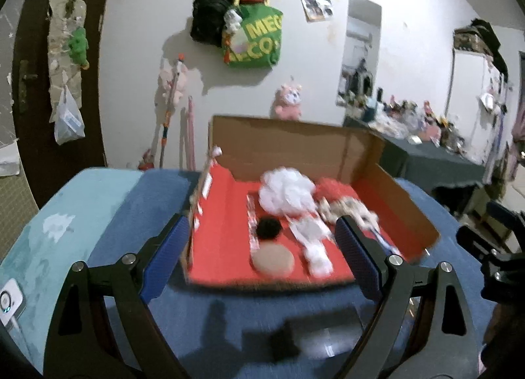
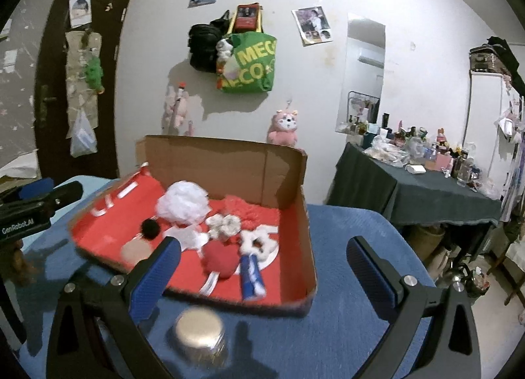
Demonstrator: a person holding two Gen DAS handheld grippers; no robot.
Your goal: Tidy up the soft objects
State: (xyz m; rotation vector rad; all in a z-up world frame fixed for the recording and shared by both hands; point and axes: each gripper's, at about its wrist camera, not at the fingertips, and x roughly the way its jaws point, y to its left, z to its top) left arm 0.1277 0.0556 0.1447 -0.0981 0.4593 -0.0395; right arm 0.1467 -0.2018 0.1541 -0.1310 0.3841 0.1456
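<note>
A cardboard box with a red lining (image 1: 216, 257) (image 2: 295, 267) lies on the blue blanket. In it are a white bath pouf (image 1: 287, 193) (image 2: 182, 203), a black pom-pom (image 1: 269, 228) (image 2: 150, 228), a tan round pad (image 1: 272, 261) (image 2: 136, 251), a red plush (image 2: 220, 259), white scrunchies (image 2: 224, 226) and a blue-white roll (image 2: 252, 275). My left gripper (image 1: 262, 254) is open and empty in front of the box. My right gripper (image 2: 262, 267) is open and empty over the box's front right corner.
A glass jar with a metal lid (image 2: 200, 336) stands on the blanket (image 2: 344, 329) in front of the box. A dark-clothed table with bottles (image 2: 426, 188) stands to the right. Bags hang on the wall (image 2: 249, 60). A pink plush (image 2: 284, 128) sits behind the box.
</note>
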